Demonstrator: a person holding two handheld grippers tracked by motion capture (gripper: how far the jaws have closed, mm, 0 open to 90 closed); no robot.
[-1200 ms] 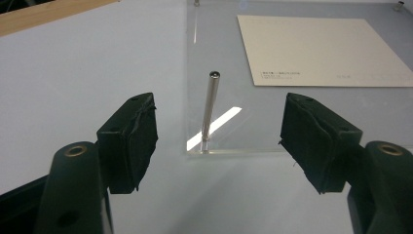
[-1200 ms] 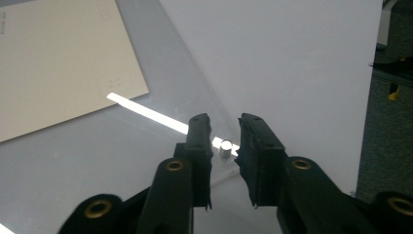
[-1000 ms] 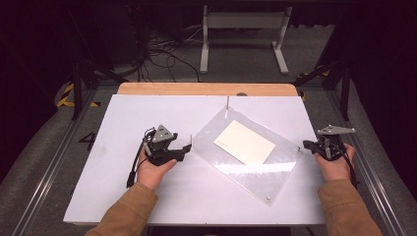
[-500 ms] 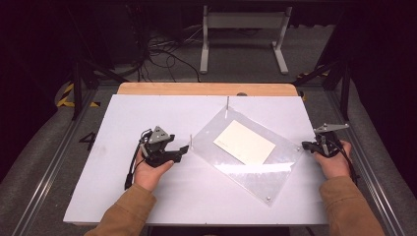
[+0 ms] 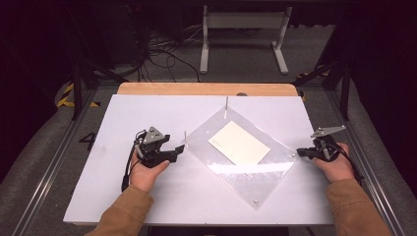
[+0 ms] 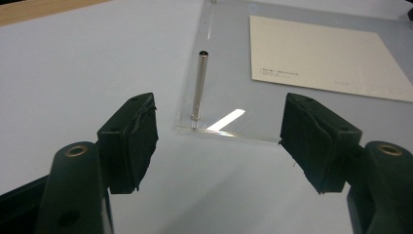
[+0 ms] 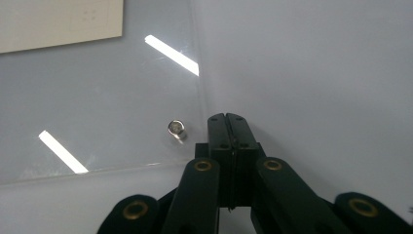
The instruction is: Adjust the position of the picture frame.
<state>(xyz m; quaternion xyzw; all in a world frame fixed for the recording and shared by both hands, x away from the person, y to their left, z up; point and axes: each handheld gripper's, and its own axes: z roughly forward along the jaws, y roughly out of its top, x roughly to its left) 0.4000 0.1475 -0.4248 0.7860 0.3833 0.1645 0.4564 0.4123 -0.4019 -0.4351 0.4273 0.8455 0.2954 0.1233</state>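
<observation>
A clear acrylic plate (image 5: 246, 182) lies turned like a diamond on the white table (image 5: 113, 172), with a cream card (image 5: 239, 143) at its middle. A thin metal post (image 5: 185, 136) stands upright at its left corner. My left gripper (image 5: 174, 151) is open just left of that corner. In the left gripper view the post (image 6: 199, 83) and the plate's corner (image 6: 229, 58) sit ahead of the gripper (image 6: 219, 141), between the spread jaws and untouched. My right gripper (image 5: 300, 153) is shut at the plate's right corner. Its tips (image 7: 228, 119) rest beside the plate edge (image 7: 97, 97), near a small screw (image 7: 176, 127).
A second post (image 5: 226, 105) stands at the plate's far corner, and a screw (image 5: 255, 201) marks its near corner. A wooden strip (image 5: 206, 89) borders the table's far edge. Metal rails (image 5: 54, 162) run along both sides, and cables lie on the floor beyond.
My left gripper has drifted slightly left and back from the plate's corner. The right gripper has hardly moved, and the plate and card lie as before.
</observation>
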